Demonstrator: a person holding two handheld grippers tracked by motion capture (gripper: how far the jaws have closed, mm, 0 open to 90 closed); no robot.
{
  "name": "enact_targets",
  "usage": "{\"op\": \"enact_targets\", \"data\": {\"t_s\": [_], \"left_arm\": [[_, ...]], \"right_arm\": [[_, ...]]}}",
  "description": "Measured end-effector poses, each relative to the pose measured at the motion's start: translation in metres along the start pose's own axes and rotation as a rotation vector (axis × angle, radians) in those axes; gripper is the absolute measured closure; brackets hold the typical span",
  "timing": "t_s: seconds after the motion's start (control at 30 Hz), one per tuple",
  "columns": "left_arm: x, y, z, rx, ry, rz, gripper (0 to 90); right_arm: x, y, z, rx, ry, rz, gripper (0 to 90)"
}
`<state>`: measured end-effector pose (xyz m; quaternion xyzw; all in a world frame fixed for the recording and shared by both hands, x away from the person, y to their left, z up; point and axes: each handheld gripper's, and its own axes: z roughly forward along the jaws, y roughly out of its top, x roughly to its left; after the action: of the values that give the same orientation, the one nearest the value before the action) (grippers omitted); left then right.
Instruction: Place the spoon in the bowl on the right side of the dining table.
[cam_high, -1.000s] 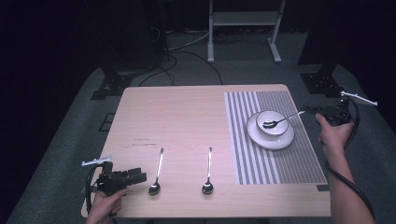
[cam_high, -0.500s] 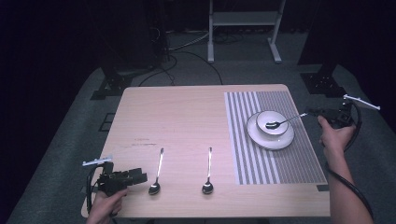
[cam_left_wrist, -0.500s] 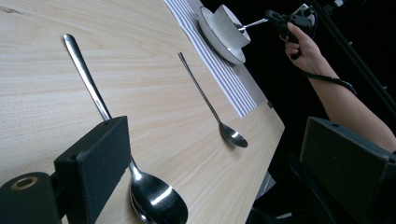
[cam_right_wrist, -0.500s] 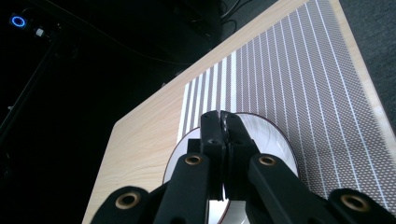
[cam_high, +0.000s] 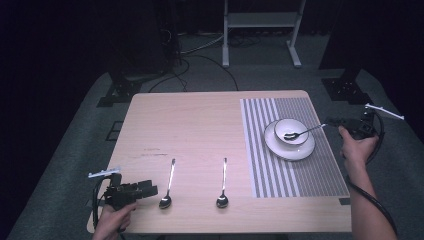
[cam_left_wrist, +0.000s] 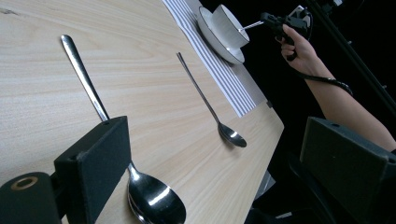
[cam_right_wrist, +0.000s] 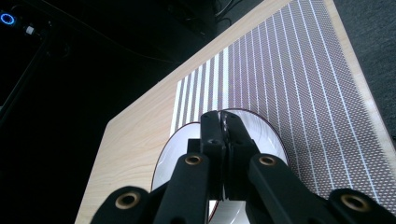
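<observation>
Right hand-held gripper (cam_high: 332, 121) sits off the far-right edge of the surface (cam_high: 200, 125), jaws pressed together on the handle tip of a spoon (cam_high: 300, 133). The spoon's head rests in the bowl (cam_high: 291, 131), which sits on a plate (cam_high: 290, 146) over the striped mat (cam_high: 292, 165), probably to set it down there. Left hand-held gripper (cam_high: 150, 190) lies low at the near-left corner, jaws spread and holding nothing, aimed at the nearest spoon (cam_high: 168, 186), likely the next pick. A third spoon (cam_high: 223, 184) lies just beside it.
</observation>
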<state>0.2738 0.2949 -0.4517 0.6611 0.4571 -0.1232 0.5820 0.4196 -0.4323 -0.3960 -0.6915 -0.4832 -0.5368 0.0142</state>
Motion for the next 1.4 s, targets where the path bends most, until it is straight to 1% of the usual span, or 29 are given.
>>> {"op": "enact_targets", "data": {"t_s": [0.27, 0.67, 0.9, 0.93, 1.03, 1.1, 1.2, 1.27, 1.4], "left_arm": [[0.0, 0.0, 0.001, 0.002, 0.0, -0.001, 7.2], [-0.001, 0.0, 0.001, 0.003, -0.002, 0.001, 7.2], [0.0, 0.0, 0.001, 0.001, -0.002, -0.001, 7.2], [0.0, 0.0, 0.001, 0.001, -0.002, 0.0, 7.2], [0.0, 0.0, 0.001, 0.002, -0.001, -0.004, 7.2], [0.0, 0.0, 0.001, 0.002, 0.0, -0.002, 7.2], [0.001, 0.0, 0.001, 0.006, 0.001, 0.001, 7.2], [0.0, 0.0, 0.002, 0.005, -0.002, -0.001, 7.2], [0.0, 0.0, 0.002, 0.007, -0.002, 0.0, 7.2]], "right_arm": [[-0.003, -0.002, 0.002, 0.0, 0.0, 0.007, 88.4], [-0.003, -0.005, 0.01, 0.012, -0.005, -0.009, 88.1], [-0.004, -0.009, 0.018, 0.024, -0.003, -0.011, 86.9], [-0.005, -0.01, 0.019, 0.023, 0.004, -0.011, 86.7], [-0.007, -0.012, 0.02, 0.022, 0.009, -0.009, 82.5], [-0.009, -0.012, 0.02, 0.026, 0.022, -0.003, 78.7], [-0.011, -0.014, 0.02, 0.03, 0.028, 0.001, 72.1], [-0.012, -0.015, 0.021, 0.037, 0.027, -0.004, 71.6], [-0.013, -0.018, 0.021, 0.047, 0.032, -0.01, 66.6]]}}
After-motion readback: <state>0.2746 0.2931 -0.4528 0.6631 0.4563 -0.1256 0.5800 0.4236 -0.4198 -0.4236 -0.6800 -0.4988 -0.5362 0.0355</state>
